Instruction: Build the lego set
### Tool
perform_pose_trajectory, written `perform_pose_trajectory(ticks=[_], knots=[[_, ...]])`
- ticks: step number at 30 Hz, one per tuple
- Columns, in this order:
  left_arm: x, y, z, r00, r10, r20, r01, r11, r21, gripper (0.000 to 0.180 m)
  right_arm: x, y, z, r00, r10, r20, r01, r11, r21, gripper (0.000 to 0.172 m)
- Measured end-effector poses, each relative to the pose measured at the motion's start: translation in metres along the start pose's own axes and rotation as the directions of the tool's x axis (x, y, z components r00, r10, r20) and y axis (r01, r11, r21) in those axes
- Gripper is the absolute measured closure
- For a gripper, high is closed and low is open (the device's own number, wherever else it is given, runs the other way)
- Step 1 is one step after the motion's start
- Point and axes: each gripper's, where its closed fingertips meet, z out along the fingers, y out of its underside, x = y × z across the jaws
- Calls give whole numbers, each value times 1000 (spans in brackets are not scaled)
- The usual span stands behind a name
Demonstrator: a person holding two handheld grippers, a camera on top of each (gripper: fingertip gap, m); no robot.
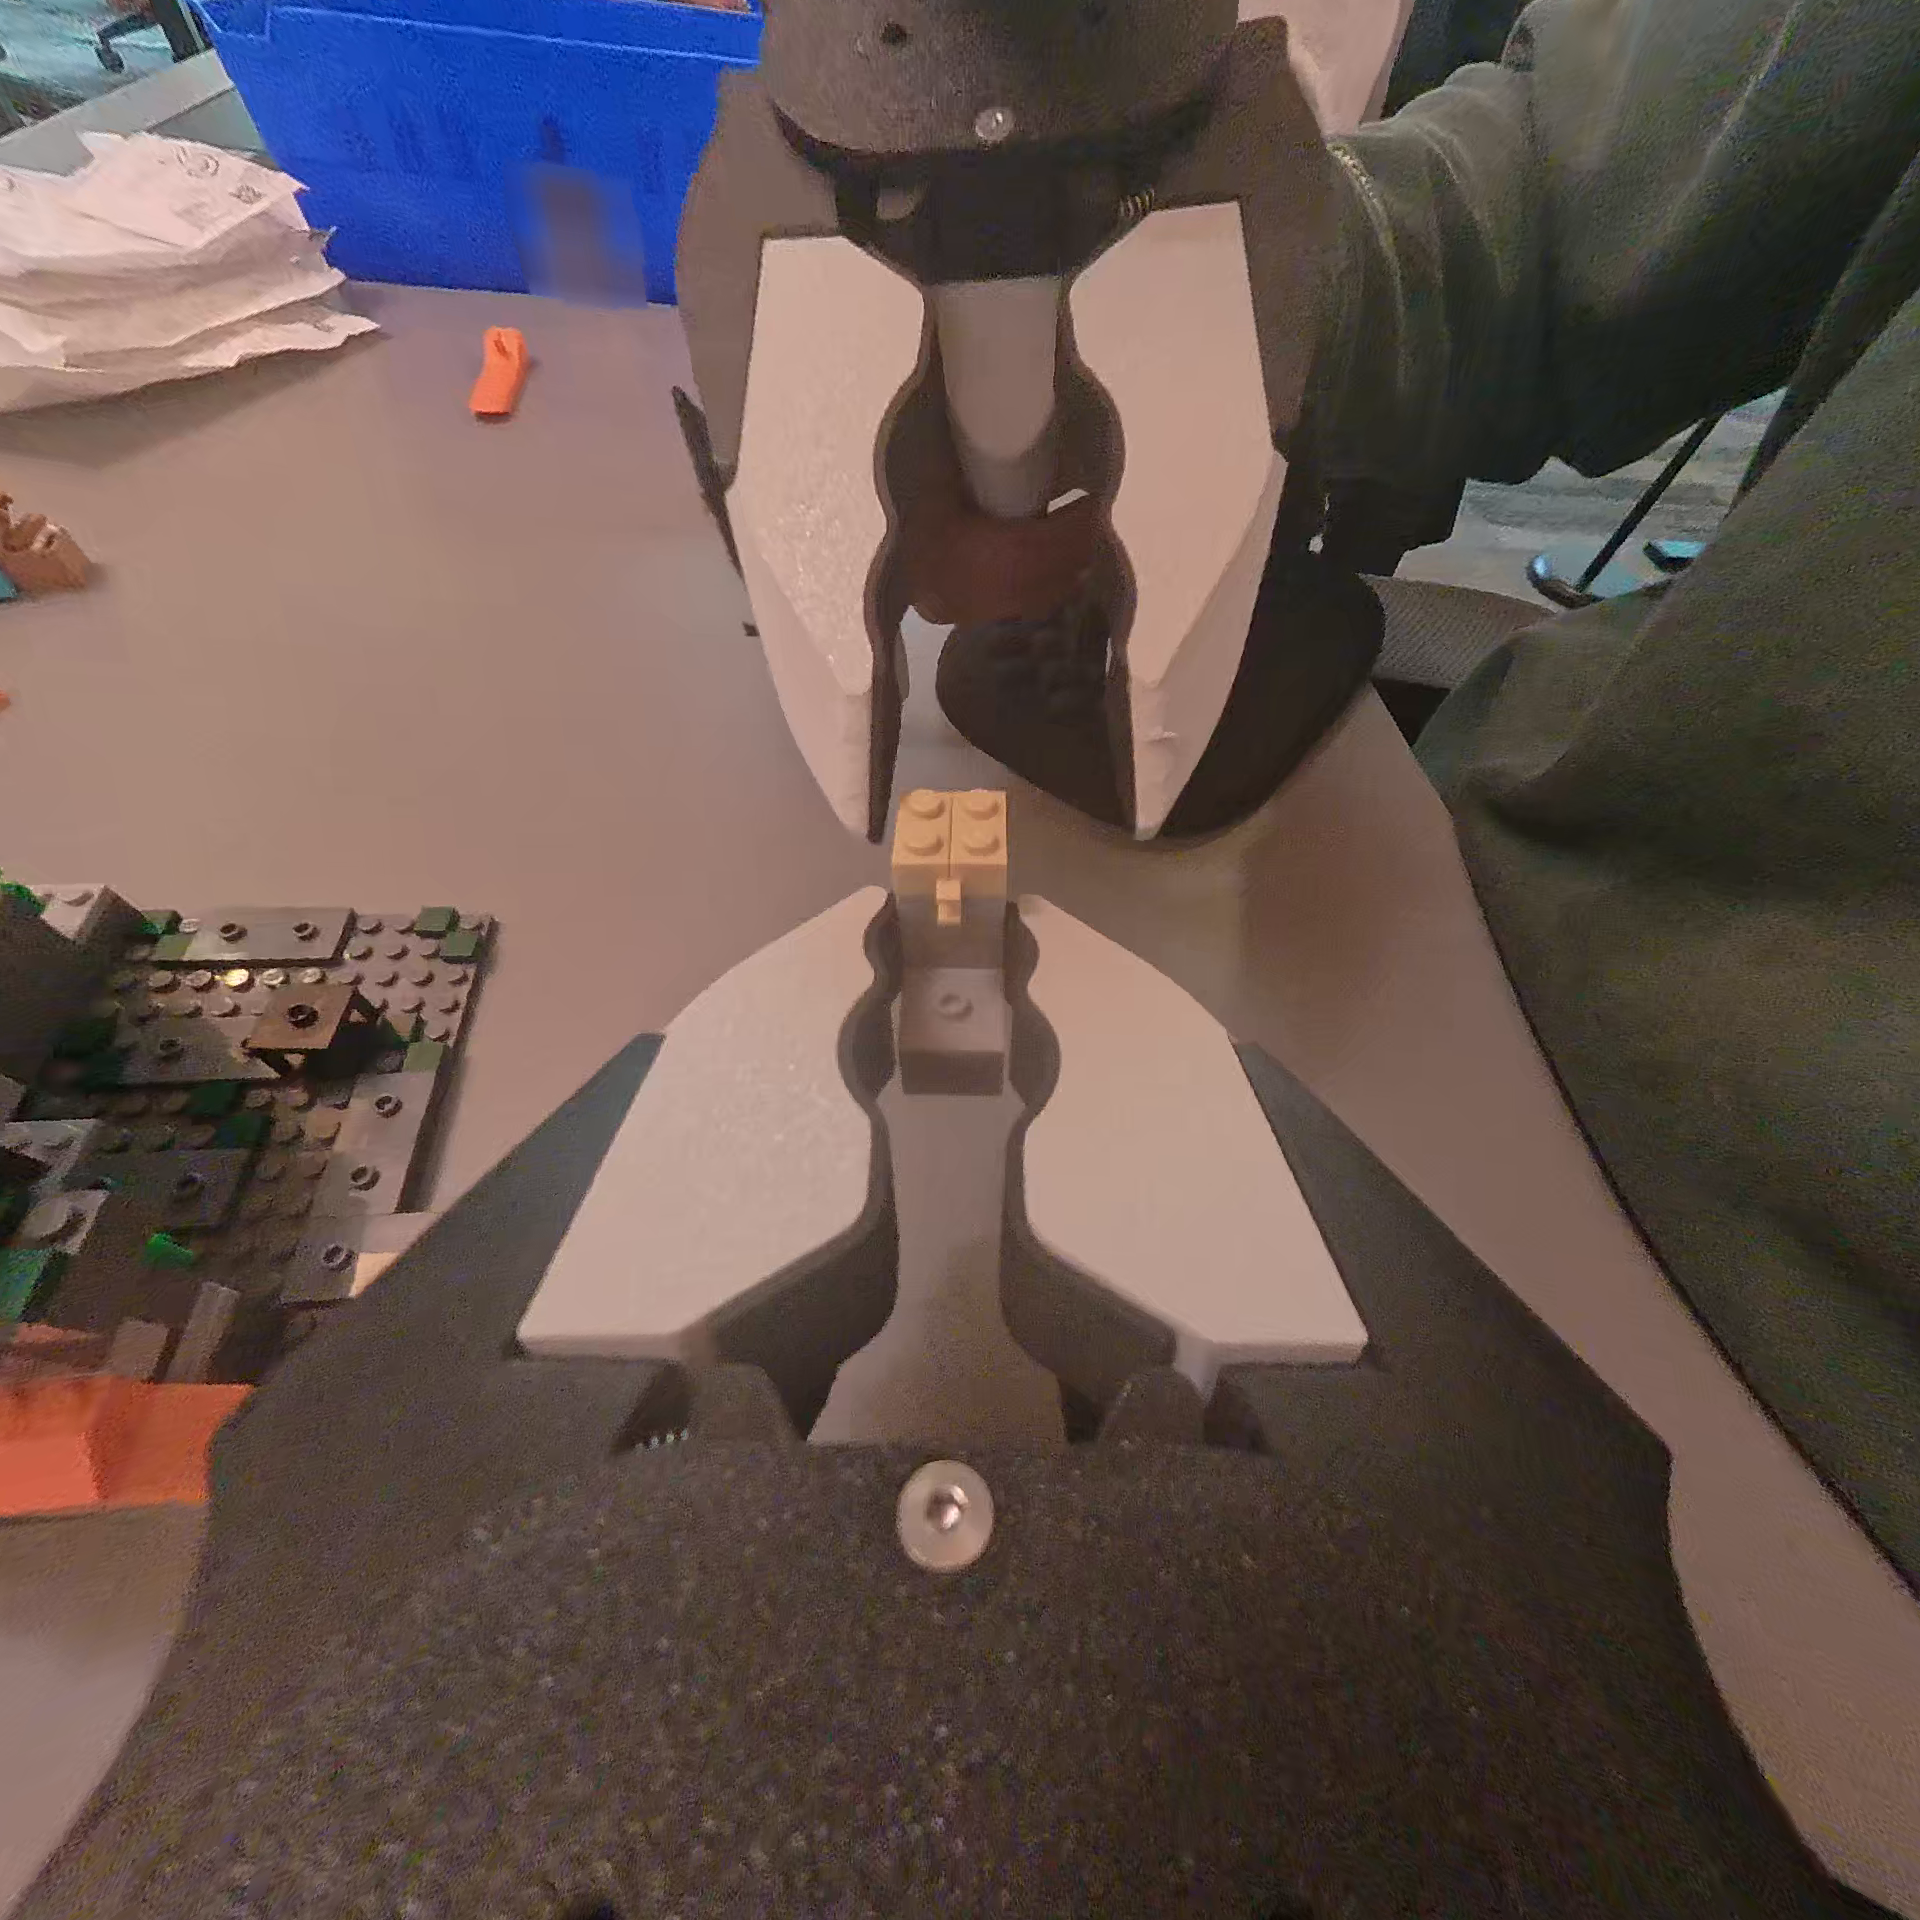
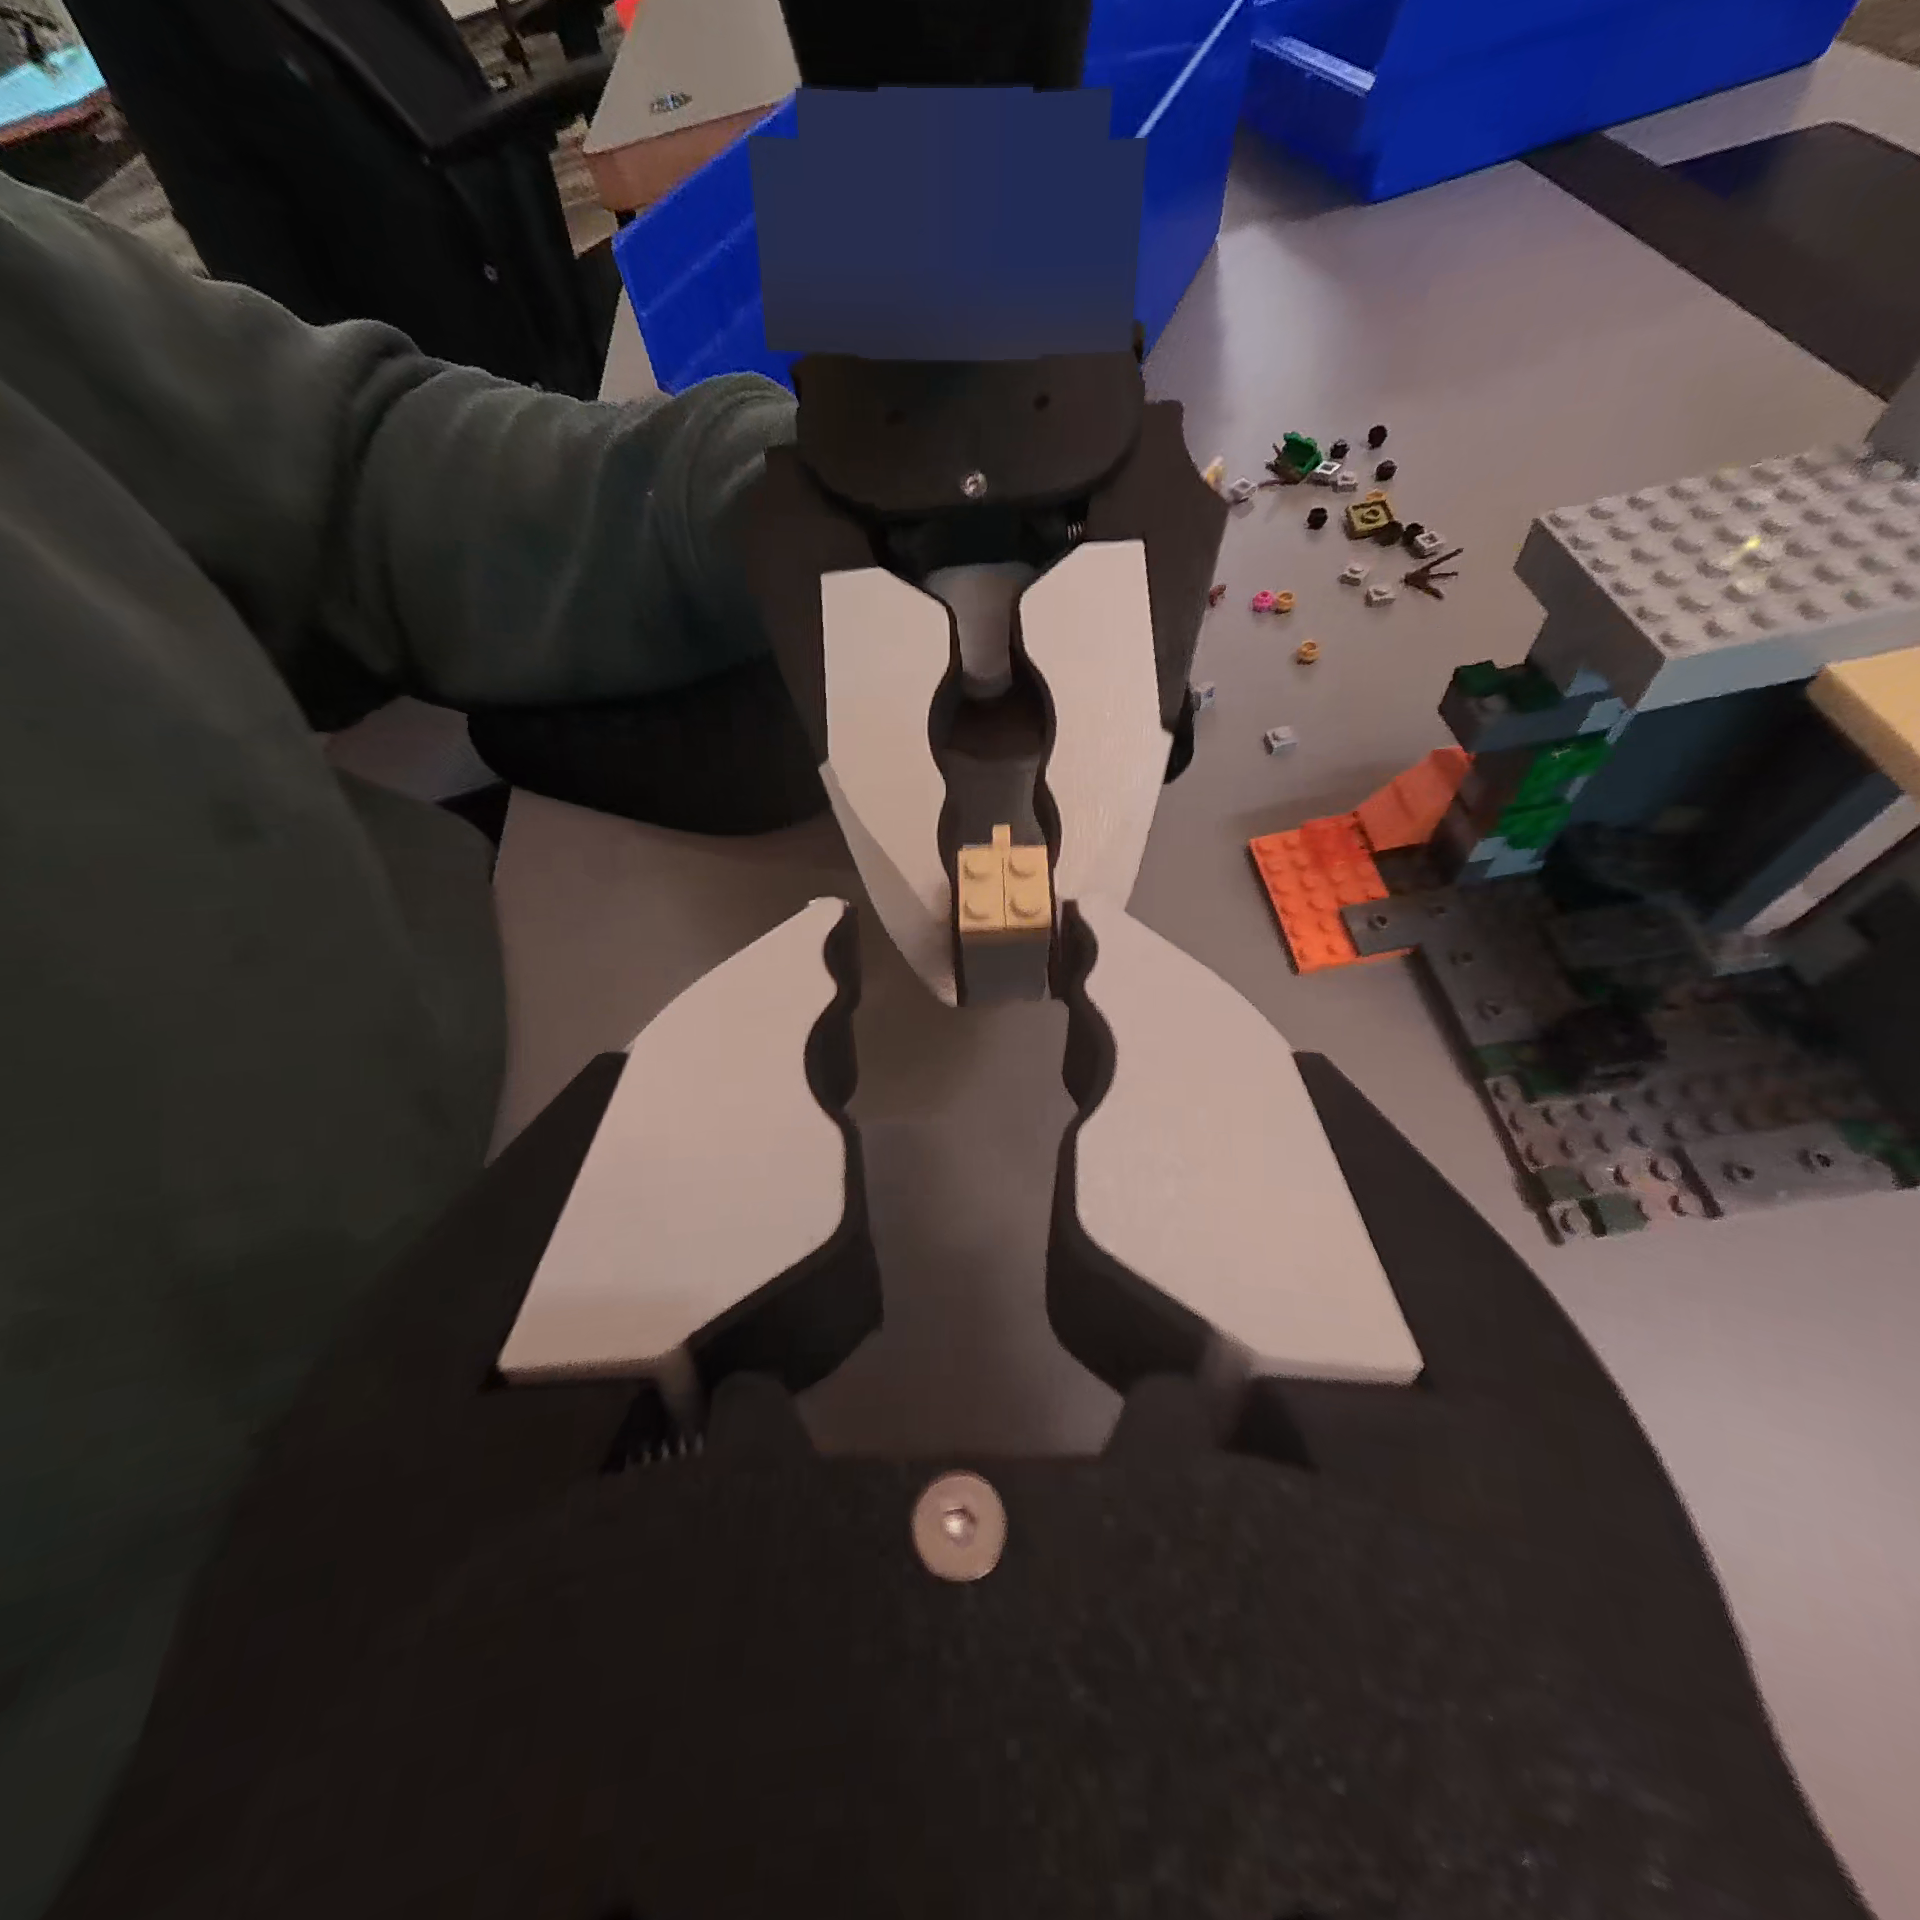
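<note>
Tan-topped grey brick stack (image 1: 951, 935) sits clamped between the left gripper (image 1: 951, 914)'s pads, above the grey bench (image 1: 520, 675) near its edge by the person's sleeve (image 1: 1662, 312). The right gripper (image 2: 951, 925) faces it, fingers apart, one fingertip (image 2: 1075, 935) beside the stack. A brick model (image 2: 1662, 831) stands well apart.

left gripper (image 1: 951, 914): lower centre of the left wrist view, fingers clamped either side of the brick stack (image 1: 951, 935)
right gripper (image 1: 1003, 831): upper centre of that view, facing it, fingertips just beyond the stack, spread apart
brick model (image 1: 239, 1070): left edge, on the table (image 1: 520, 675)
papers (image 1: 156, 270): upper left
bin (image 1: 468, 135): behind the papers, top
loose pieces (image 2: 1340, 540): right wrist view, upper right, behind the model
sleeve (image 2: 468, 520): left
</note>
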Motion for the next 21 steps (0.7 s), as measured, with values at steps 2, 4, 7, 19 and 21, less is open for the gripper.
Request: perform_pose_trajectory(ticks=[2,4,7,19,21], knots=[[0,1,3,1000,-12,-4,12,1000,3,163,4,-2,3,1000,-20,-11,20,1000,-12,139],[1,0,4,1000,-21,-9,21,1000,9,163,6,2,7,999,-43,-14,42,998,-54,146],[-1,3,5,1000,-16,2,16,1000,-3,163,10,5,9,997,-76,-20,74,993,-87,155],[-29,5,-2,986,-25,167,25,1000,4,160,34,24,-4,948,-296,112,315,918,-241,155],[-39,6,-7,976,-33,217,32,999,6,161,44,34,-4,940,-313,134,339,897,-284,155]])
